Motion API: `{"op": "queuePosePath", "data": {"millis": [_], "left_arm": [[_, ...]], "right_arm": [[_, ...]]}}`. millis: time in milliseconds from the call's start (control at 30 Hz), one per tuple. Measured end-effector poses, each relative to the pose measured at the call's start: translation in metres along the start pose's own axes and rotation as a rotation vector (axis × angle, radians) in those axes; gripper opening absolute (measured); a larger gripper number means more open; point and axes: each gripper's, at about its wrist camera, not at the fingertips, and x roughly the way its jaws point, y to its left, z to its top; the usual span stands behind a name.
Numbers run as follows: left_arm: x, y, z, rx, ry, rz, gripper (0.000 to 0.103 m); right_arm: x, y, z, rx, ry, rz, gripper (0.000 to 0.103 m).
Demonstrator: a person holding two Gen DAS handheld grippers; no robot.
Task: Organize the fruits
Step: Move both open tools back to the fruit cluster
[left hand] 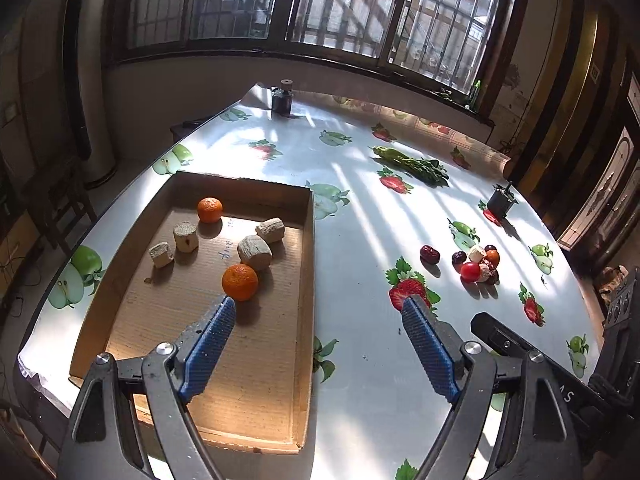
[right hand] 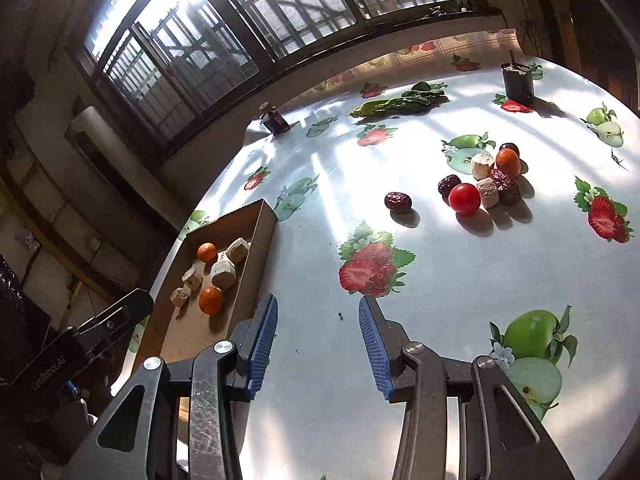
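Note:
A shallow cardboard tray (left hand: 306, 280) lies on the table's left side and holds two oranges (left hand: 240, 282) (left hand: 209, 209) and several pale cut chunks (left hand: 255, 252). It also shows in the right wrist view (right hand: 260, 248). A pile of small fruit (right hand: 486, 178) lies to the right: a red tomato (right hand: 464, 198), a small orange (right hand: 508, 162), dark dates and pale chunks. One date (right hand: 398, 202) lies apart. My left gripper (left hand: 318, 308) is open and empty over the tray's right wall. My right gripper (right hand: 318, 308) is open and empty above the tablecloth.
The table has a glossy fruit-print cloth (left hand: 360, 200). Leafy greens (left hand: 412, 164) lie at the back. A dark jar (left hand: 282, 98) stands at the far edge and a small black box (left hand: 500, 202) at the right. Windows are behind.

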Motion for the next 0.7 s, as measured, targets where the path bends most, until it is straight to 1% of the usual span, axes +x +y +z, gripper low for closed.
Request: {"op": "queuePosePath", "data": {"millis": [267,467,700], "left_arm": [[0.013,-0.037,-0.003,0.058,0.026,-0.002,0.085],[0.025,-0.062,-0.007,0.105,0.047,-0.01,0.085],[0.037,-0.076,-0.011,0.129,0.077,-0.019,0.085]], "right_arm": [[-0.011,-0.032,0.003,0.05,-0.024,-0.001,0.046],[-0.019,-0.056,0.006,0.088,-0.051,-0.02,0.046],[-0.019,-0.079,0.01,0.133,-0.053,-0.038,0.046]]}}
